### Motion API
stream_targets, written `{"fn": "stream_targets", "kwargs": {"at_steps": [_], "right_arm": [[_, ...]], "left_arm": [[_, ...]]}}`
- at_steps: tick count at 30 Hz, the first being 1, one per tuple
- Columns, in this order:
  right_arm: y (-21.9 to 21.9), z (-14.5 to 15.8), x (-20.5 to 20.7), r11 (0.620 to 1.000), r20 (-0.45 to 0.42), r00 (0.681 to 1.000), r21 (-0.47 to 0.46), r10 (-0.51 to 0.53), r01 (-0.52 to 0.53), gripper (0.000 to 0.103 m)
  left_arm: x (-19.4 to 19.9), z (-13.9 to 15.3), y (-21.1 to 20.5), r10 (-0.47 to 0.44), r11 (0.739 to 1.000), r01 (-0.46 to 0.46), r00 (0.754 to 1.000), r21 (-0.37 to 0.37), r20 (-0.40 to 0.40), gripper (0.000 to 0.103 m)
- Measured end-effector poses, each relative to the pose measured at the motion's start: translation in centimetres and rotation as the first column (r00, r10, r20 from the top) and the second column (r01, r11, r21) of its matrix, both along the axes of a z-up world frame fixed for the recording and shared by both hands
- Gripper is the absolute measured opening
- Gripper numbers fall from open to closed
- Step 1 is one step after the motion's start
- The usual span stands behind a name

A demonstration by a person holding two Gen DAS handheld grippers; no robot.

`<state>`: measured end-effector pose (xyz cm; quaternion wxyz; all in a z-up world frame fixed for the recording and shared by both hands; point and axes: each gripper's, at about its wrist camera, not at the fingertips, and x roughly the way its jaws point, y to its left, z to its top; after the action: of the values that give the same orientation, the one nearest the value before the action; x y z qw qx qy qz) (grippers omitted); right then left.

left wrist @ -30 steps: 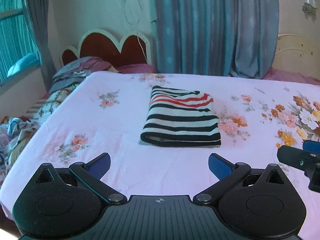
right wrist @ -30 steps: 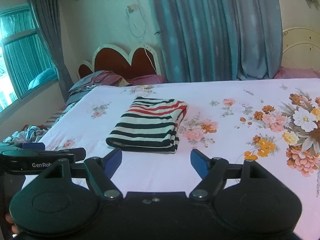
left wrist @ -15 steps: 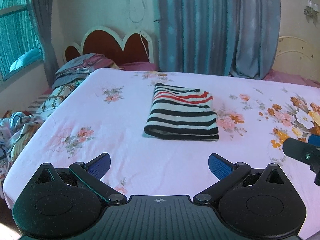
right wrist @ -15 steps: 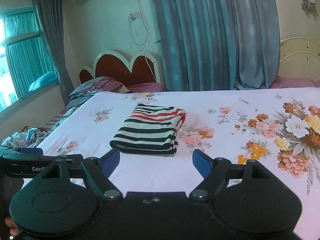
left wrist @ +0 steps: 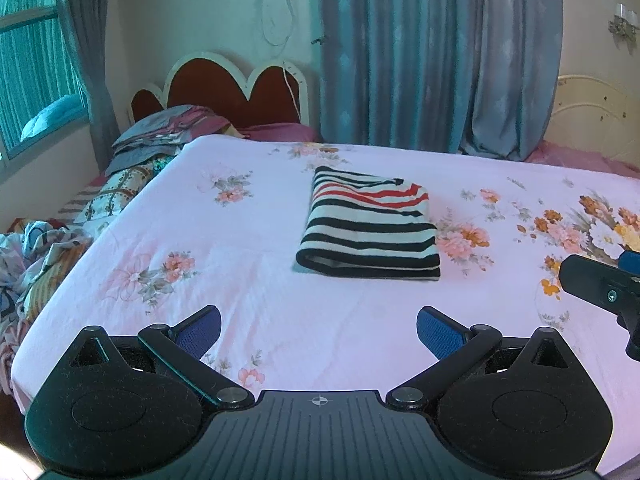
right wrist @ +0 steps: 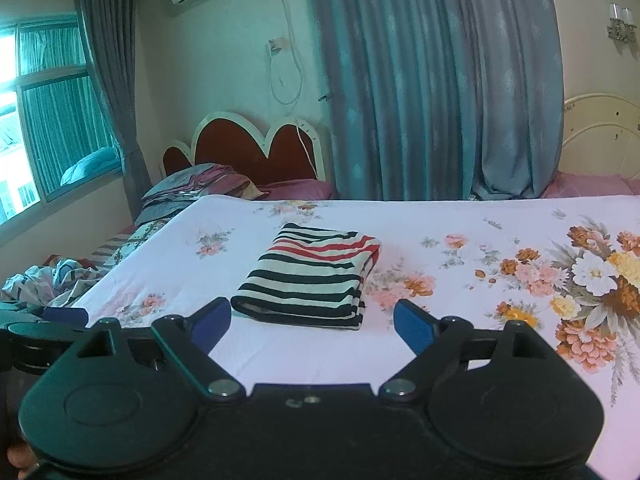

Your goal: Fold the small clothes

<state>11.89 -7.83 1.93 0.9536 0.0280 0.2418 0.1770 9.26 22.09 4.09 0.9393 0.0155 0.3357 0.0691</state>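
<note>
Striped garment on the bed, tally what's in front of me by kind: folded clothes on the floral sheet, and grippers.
Folded striped garment on the floral sheet: 1
Grippers, left gripper and right gripper, both open and empty: 2
Total: 3

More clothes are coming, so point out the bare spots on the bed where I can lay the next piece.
Bare sheet lies left of the folded striped garment, out to the bed's left edge, and in front of it, between it and the left gripper. To its right the sheet is also bare, just flower print. Crowded: the folded bedding by the headboard and the heap off the left edge.
</note>
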Motion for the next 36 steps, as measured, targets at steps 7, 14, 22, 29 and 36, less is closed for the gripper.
{"fn": "stream_targets", "kwargs": {"at_steps": [7, 14, 22, 29, 36], "right_arm": [[0.3, -0.3, 0.1, 1.0, -0.01, 1.0, -0.001, 0.0, 0.0, 0.088], [0.4, -0.2, 0.1, 1.0, -0.009, 1.0, 0.002, -0.012, 0.012, 0.088], [0.3, -0.3, 0.1, 1.0, -0.01, 1.0, 0.004, -0.012, 0.012, 0.088], [0.1, -0.4, 0.2, 1.0, -0.018, 1.0, 0.009, -0.016, 0.016, 0.089], [0.3, -0.8, 0.8, 1.0, -0.03, 0.999, 0.012, -0.016, 0.016, 0.089]], "left_arm": [[-0.1, 0.0, 0.4, 0.018, 1.0, -0.018, 1.0, -0.008, -0.009, 0.103], [0.2, 0.3, 0.5, 0.022, 1.0, -0.022, 1.0, -0.015, -0.009, 0.103], [0.4, 0.3, 0.4, 0.019, 1.0, -0.019, 1.0, -0.007, -0.007, 0.103], [0.6, 0.3, 0.3, 0.022, 1.0, -0.023, 1.0, -0.009, -0.011, 0.103], [1.0, 0.0, 0.1, 0.023, 1.0, -0.023, 1.0, -0.002, -0.019, 0.103]]}}
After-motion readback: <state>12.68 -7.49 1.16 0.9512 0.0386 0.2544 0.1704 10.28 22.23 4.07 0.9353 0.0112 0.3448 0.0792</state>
